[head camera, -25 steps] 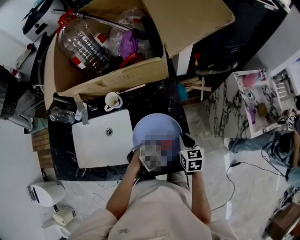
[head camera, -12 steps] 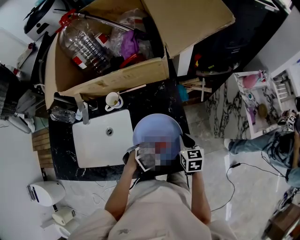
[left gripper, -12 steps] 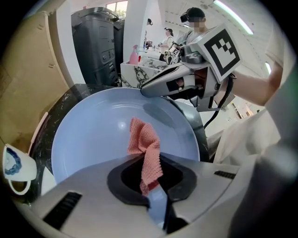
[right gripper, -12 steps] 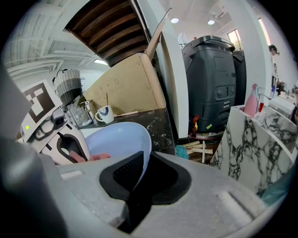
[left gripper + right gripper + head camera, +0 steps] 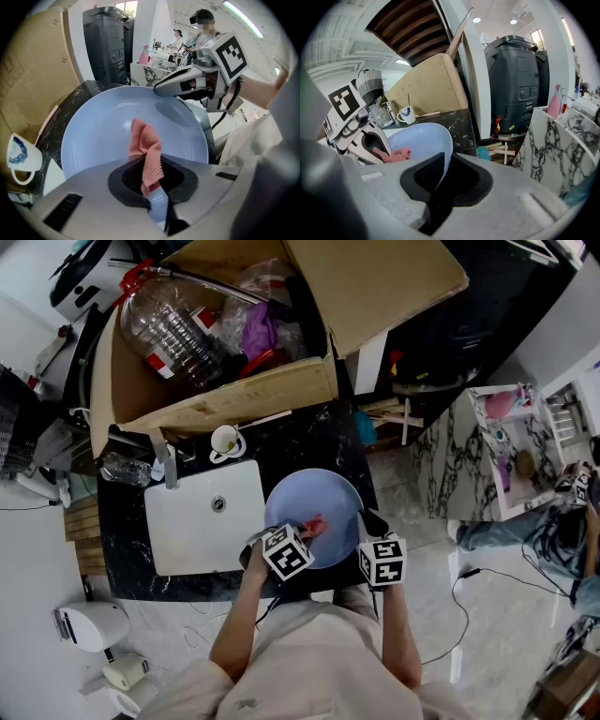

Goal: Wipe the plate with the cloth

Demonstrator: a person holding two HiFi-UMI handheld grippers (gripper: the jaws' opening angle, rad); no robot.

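A light blue plate (image 5: 314, 507) is held over the black counter, just right of the sink. My right gripper (image 5: 371, 524) is shut on the plate's right rim, and in the right gripper view that rim (image 5: 446, 143) runs between the jaws. My left gripper (image 5: 294, 542) is shut on a pink cloth (image 5: 145, 150), which lies bunched against the plate's inner face (image 5: 103, 126) near its near edge. The cloth (image 5: 393, 154) and the left gripper (image 5: 356, 129) also show in the right gripper view. The right gripper (image 5: 187, 84) shows at the plate's far edge in the left gripper view.
A white sink (image 5: 202, 521) with a faucet (image 5: 169, 465) lies left of the plate. A white cup (image 5: 225, 440) stands behind it. A big cardboard box (image 5: 234, 390) with a plastic bottle and clutter fills the counter's back. A marble-patterned stand (image 5: 469, 451) is at the right.
My left gripper with the cloth has slid a little left and toward me over the plate. The right gripper and the plate have stayed put.
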